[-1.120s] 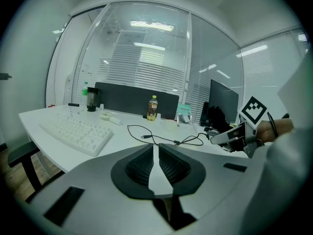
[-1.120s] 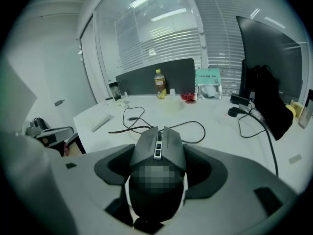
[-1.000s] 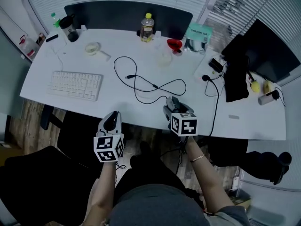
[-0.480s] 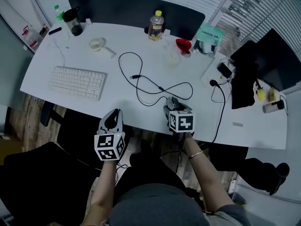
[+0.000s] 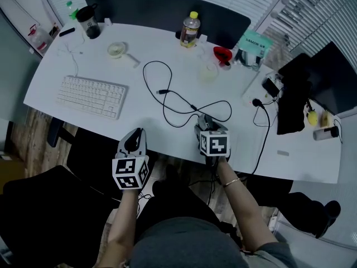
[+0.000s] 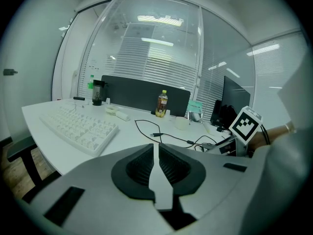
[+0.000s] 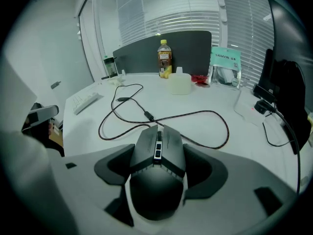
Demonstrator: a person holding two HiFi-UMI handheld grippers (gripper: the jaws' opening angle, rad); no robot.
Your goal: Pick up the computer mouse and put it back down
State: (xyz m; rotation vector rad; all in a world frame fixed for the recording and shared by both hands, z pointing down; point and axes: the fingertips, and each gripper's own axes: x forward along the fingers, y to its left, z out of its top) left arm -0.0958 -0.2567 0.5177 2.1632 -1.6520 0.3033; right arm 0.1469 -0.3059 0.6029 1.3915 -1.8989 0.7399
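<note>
Fingers point(image 7: 111, 169) on right gripper point(image 7: 157, 153) pinch the dark-grey angular wired mouse point(image 7: 157, 182), left gripper's point(image 6: 156, 154) pressed together; far clear bottle point(image 7: 165, 58) holds yellowish drink.

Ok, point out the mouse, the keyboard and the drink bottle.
mouse point(image 7: 157, 173), right gripper view, on its dark rounded back
keyboard point(image 5: 91, 96), head view, on the middle keys
drink bottle point(image 5: 190, 31), head view, on its body below the yellow cap

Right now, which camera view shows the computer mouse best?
The right gripper view: the computer mouse is close, between the jaws. Head view: the right gripper mostly hides it. Left gripper view: too small to tell.
</note>
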